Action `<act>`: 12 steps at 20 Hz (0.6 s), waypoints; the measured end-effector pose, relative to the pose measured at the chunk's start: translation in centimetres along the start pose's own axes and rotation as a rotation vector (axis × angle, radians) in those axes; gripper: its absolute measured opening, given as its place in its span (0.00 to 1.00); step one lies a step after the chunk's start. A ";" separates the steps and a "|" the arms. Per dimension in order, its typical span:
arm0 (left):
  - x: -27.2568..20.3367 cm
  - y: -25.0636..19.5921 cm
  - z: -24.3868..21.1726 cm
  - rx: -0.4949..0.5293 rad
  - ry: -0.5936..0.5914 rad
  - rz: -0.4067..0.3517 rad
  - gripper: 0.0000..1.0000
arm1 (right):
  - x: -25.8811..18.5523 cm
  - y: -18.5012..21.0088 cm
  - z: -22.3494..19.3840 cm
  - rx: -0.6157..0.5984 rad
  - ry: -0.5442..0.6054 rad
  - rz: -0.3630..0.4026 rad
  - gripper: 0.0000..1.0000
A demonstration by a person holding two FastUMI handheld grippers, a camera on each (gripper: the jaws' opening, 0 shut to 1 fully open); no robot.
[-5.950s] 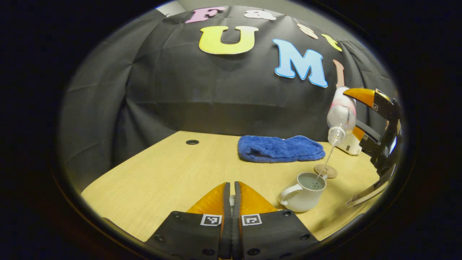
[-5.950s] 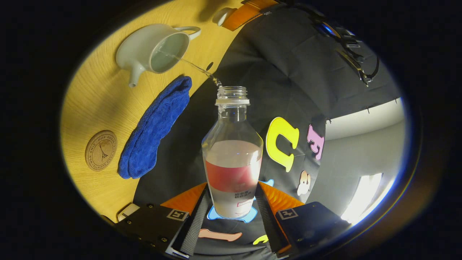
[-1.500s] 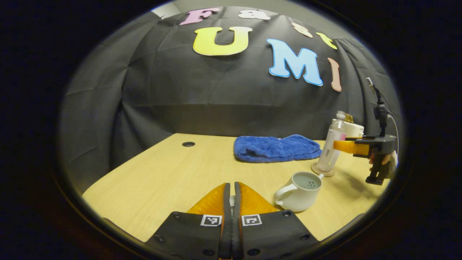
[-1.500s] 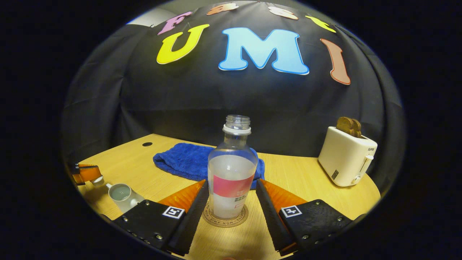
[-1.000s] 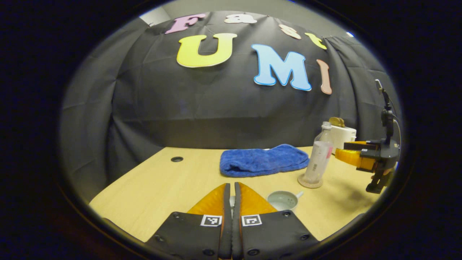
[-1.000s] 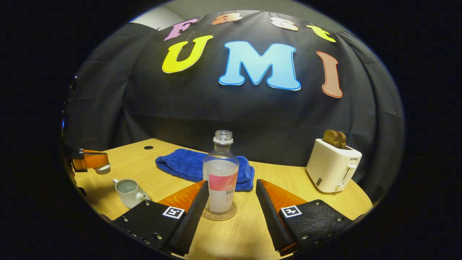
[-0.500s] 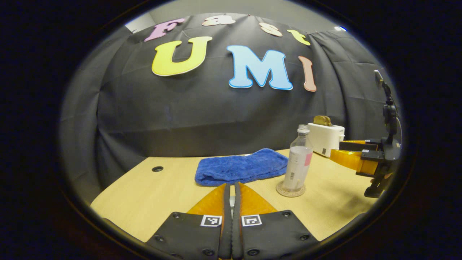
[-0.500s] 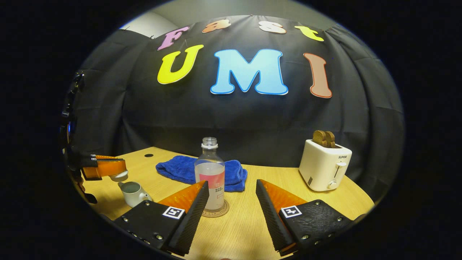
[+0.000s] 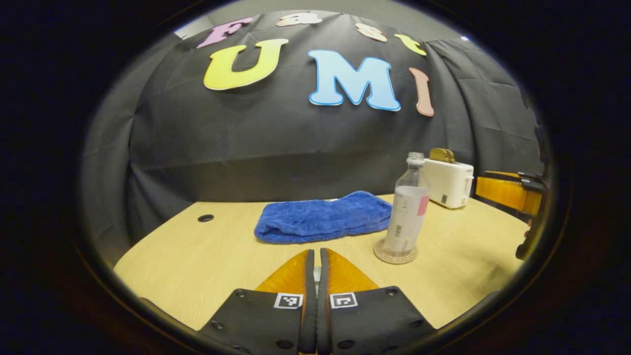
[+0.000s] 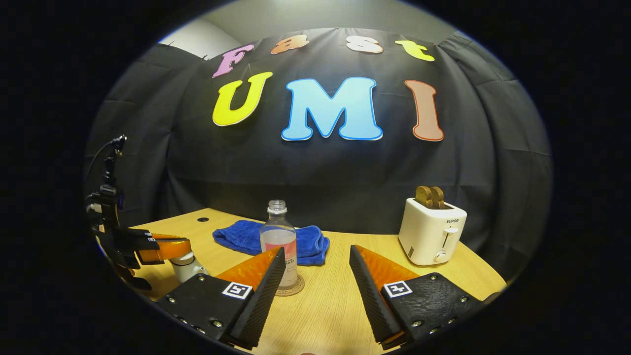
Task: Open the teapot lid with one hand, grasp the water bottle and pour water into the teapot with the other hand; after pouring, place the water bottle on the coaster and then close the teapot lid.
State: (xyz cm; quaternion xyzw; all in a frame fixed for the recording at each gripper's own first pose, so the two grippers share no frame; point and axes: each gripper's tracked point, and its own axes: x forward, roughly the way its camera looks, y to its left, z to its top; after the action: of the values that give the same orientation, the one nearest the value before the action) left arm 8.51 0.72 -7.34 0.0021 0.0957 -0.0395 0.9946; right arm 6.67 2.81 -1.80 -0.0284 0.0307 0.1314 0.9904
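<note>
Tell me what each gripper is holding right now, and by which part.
The right gripper is open and holds nothing; the water bottle stands free on the coaster. The left gripper is shut on the teapot lid, apparently by its knob.

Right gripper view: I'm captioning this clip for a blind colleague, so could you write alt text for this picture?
A water bottle stands on a round coaster on a wooden table, just beyond the open right tongs. A blue towel lies behind the bottle and a white toaster stands at the right. At the left edge, the left tongs sit right over a white teapot.
</note>
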 end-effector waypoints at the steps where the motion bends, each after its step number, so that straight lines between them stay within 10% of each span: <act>1: 0.1 0.0 -0.2 -0.005 0.002 0.003 0.06 | -0.1 0.0 0.0 0.003 -0.001 0.003 0.82; 12: 0.1 0.0 -0.5 -0.009 -0.008 0.013 0.19 | -0.2 0.2 -0.3 0.015 0.009 0.010 0.82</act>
State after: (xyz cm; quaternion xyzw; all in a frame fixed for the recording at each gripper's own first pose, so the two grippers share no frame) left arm 8.49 0.69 -7.86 -0.0017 0.0919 -0.0327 0.9952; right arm 6.42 2.89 -2.10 -0.0212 0.0365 0.1359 0.9898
